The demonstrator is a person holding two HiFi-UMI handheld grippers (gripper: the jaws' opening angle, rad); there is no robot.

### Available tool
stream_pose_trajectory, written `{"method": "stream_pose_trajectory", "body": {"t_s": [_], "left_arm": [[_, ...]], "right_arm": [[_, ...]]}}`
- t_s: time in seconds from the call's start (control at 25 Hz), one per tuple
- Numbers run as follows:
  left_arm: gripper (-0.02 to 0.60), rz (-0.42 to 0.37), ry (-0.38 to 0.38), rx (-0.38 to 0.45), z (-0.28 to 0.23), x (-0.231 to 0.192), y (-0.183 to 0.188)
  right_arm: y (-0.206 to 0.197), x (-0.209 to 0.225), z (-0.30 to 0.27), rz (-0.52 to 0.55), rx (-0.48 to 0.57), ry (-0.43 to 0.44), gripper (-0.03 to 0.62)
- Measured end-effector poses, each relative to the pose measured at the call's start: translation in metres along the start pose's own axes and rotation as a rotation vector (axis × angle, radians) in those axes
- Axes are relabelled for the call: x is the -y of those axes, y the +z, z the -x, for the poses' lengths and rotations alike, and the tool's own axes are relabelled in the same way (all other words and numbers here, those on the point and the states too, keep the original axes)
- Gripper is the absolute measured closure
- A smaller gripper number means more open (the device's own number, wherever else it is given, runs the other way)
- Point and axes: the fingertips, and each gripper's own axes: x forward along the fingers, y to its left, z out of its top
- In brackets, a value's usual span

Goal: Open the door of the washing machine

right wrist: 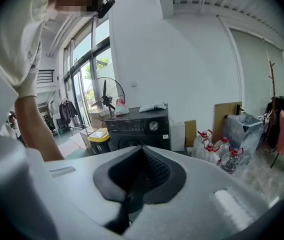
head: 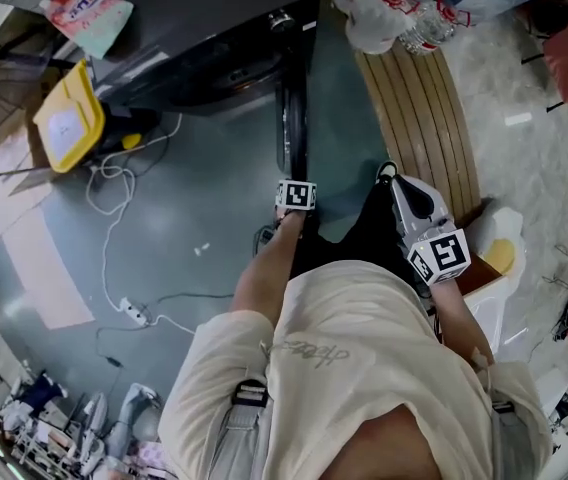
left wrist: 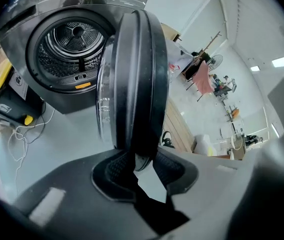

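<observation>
Dark grey metal covered the washing machine point(left wrist: 57, 96), and its round door point(left wrist: 137, 69) stood wide open. The door stuck straight out from the front, so the shiny drum point(left wrist: 72, 39) inside could be seen. The left gripper point(left wrist: 139, 156) pointed down at the outer edge of the door. It had one jaw on each side of the thick black rim and was squeezing it. The right gripper point(right wrist: 142, 161) was off to the side, well away from the machine, with its jaws pressed together and nothing in them. A yellow bin point(head: 67, 118) sat beside the machine. A white cord point(head: 114, 218) lay in loops on the grey floor point(head: 194, 198). Some big water bottles point(right wrist: 214, 151) stood near the wall.
</observation>
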Motion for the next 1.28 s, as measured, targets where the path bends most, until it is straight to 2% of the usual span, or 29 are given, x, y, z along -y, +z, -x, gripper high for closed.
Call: {"method": "stream_pose_trajectory", "body": {"t_s": [0.04, 0.12, 0.16, 0.28, 0.44, 0.6, 0.8, 0.96, 1.28], "left_arm": [[0.459, 0.011, 0.019, -0.005, -0.002, 0.002, -0.002], [0.459, 0.077, -0.079, 0.008, -0.01, 0.033, 0.001], [0.459, 0.096, -0.094, 0.03, -0.014, 0.042, 0.006], [0.46, 0.102, 0.021, 0.068, -0.016, 0.036, 0.018], [0.463, 0.185, 0.047, 0.06, -0.025, 0.055, 0.025], [0.465, 0.273, 0.082, 0.07, -0.031, 0.073, 0.03], [0.468, 0.347, 0.092, 0.105, -0.044, 0.104, 0.049], [0.466, 0.391, 0.08, 0.126, -0.054, 0.124, 0.064], [0.466, 0.516, 0.082, 0.151, -0.068, 0.156, 0.09]], "right_arm": [[-0.001, 0.007, 0.001, -0.002, -0.001, 0.015, 0.593], [-0.001, 0.023, 0.002, -0.001, 0.0, 0.044, 0.592], [-0.001, 0.031, 0.003, 0.004, 0.002, 0.059, 0.592], [0.003, 0.059, 0.007, 0.023, 0.011, 0.105, 0.592], [0.002, 0.1, 0.013, 0.039, 0.01, 0.156, 0.592], [0.005, 0.132, 0.02, 0.123, 0.01, 0.216, 0.592], [0.004, 0.172, 0.028, 0.104, -0.011, 0.267, 0.592], [-0.001, 0.184, 0.029, 0.145, -0.035, 0.299, 0.592], [0.001, 0.198, 0.029, 0.082, -0.021, 0.275, 0.592]]}}
